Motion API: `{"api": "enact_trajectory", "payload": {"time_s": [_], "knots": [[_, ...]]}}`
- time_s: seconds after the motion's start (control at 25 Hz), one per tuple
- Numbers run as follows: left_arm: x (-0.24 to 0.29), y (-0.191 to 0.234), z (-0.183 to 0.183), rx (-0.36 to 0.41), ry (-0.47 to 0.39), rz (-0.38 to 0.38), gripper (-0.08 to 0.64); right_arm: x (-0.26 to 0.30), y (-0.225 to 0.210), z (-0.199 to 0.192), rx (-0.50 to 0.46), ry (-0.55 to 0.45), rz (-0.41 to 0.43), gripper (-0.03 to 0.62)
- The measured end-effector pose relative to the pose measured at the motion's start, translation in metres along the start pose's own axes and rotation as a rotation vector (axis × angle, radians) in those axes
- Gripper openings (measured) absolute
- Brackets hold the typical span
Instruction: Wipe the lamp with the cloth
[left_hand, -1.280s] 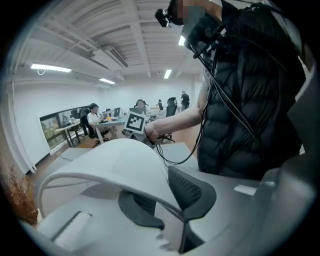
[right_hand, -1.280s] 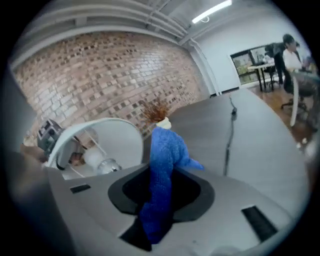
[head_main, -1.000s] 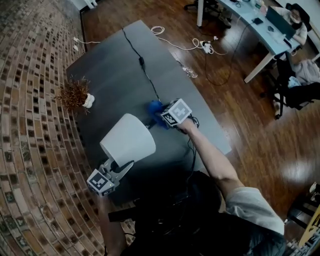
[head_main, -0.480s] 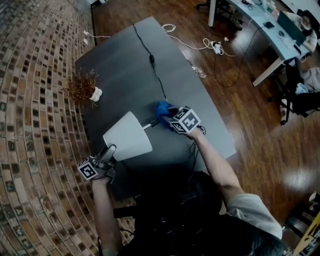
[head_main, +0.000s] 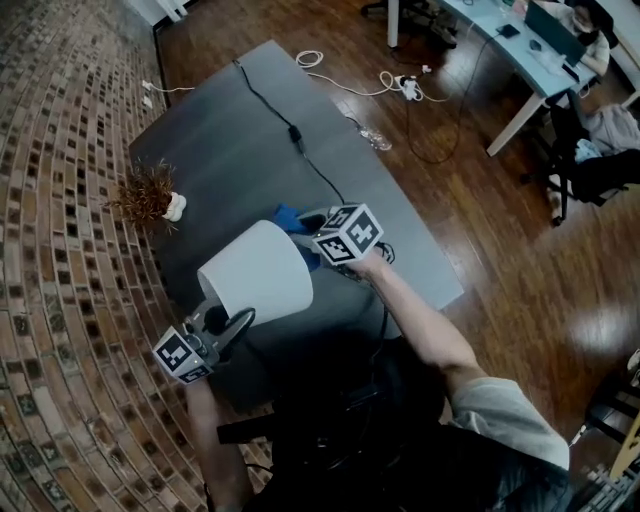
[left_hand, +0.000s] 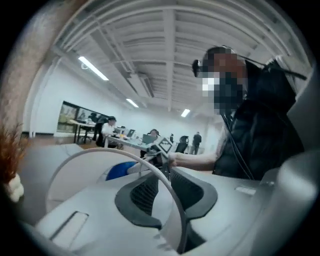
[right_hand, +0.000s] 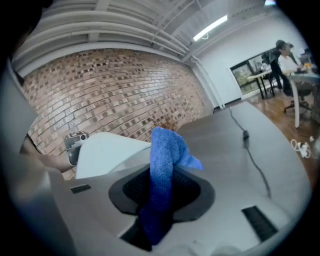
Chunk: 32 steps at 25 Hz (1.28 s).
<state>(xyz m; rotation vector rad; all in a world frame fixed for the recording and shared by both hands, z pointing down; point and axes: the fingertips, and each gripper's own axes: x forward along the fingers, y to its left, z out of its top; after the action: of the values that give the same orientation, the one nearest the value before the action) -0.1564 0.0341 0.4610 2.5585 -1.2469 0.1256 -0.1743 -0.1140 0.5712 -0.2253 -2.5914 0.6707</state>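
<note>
Starting at the lamp: smooth white cone-shaped shade, thin-walled, tilted over the middle of the matte dark grey table. Pinched at 7 o'clock on its narrow curved rim by the left gripper, jaws just closed down, rim clamped between the ribbed black pads. Flanked at 1 o'clock by the blue cloth, soft and nubbly, folded into 1 thick strip and squeezed tight in the right gripper. Just beside the shade there, contact not clear.

Farther out at 10 o'clock, well apart: 1 small white pot holding a spiky rust-brown dried tuft. Toward 12 o'clock, 1 thin black cord lying across the tabletop. Rough brick wall at 9 o'clock, glossy wood floor at 3 o'clock.
</note>
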Motion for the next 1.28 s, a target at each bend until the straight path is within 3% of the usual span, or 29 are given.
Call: {"api": "enact_trajectory", "payload": {"time_s": [0.08,0.16,0.32,0.48,0.52,0.56,0.64,0.72,0.76,0.8,0.88,0.96,1.0,1.04,1.12,1.2,1.28], "knots": [[0.012,-0.024,-0.001,0.097,0.065,-0.055,0.063,0.017,0.001,-0.019,0.039,0.093,0.057,0.104],[0.015,-0.041,-0.011,0.154,0.144,-0.081,0.058,0.016,-0.013,-0.047,0.045,0.189,0.028,0.104],[0.01,-0.053,-0.03,0.178,0.205,-0.066,0.045,-0.034,-0.071,-0.073,-0.041,0.323,-0.197,0.104],[0.011,-0.059,-0.035,0.153,0.216,-0.058,0.035,-0.083,-0.12,-0.045,-0.162,0.287,-0.481,0.104],[0.012,-0.057,-0.033,0.15,0.211,-0.058,0.037,-0.088,-0.12,-0.029,-0.199,0.253,-0.508,0.104],[0.012,-0.054,-0.031,0.153,0.204,-0.059,0.038,-0.086,-0.113,-0.015,-0.219,0.22,-0.489,0.104],[0.013,-0.052,-0.027,0.169,0.202,-0.064,0.041,-0.065,-0.083,-0.007,-0.218,0.196,-0.345,0.104],[0.016,-0.052,-0.023,0.173,0.208,-0.062,0.04,-0.033,-0.057,-0.025,-0.208,0.246,-0.186,0.104],[0.018,-0.052,-0.02,0.167,0.21,-0.056,0.04,-0.019,-0.054,-0.039,-0.221,0.292,-0.158,0.104],[0.02,-0.05,-0.018,0.154,0.208,-0.048,0.041,-0.011,-0.059,-0.052,-0.25,0.338,-0.176,0.104],[0.022,-0.042,-0.01,0.112,0.196,-0.019,0.04,-0.012,-0.084,-0.058,-0.355,0.375,-0.338,0.104],[0.024,-0.026,0.0,0.037,0.173,0.035,0.041,-0.041,-0.111,-0.027,-0.469,0.267,-0.58,0.103],[0.024,-0.013,0.007,-0.011,0.155,0.07,0.046,-0.059,-0.114,-0.006,-0.478,0.167,-0.649,0.103],[0.026,0.0,0.015,-0.066,0.133,0.102,0.051,-0.076,-0.111,0.011,-0.449,0.063,-0.668,0.103],[0.035,0.027,0.034,-0.197,0.092,0.148,0.067,-0.099,-0.099,0.026,-0.355,-0.08,-0.62,0.104],[0.047,0.051,0.05,-0.311,0.098,0.189,0.075,-0.103,-0.09,0.013,-0.293,-0.108,-0.546,0.103],[0.059,0.071,0.063,-0.354,0.155,0.221,0.084,-0.089,-0.083,-0.01,-0.279,-0.087,-0.476,0.103]]}}
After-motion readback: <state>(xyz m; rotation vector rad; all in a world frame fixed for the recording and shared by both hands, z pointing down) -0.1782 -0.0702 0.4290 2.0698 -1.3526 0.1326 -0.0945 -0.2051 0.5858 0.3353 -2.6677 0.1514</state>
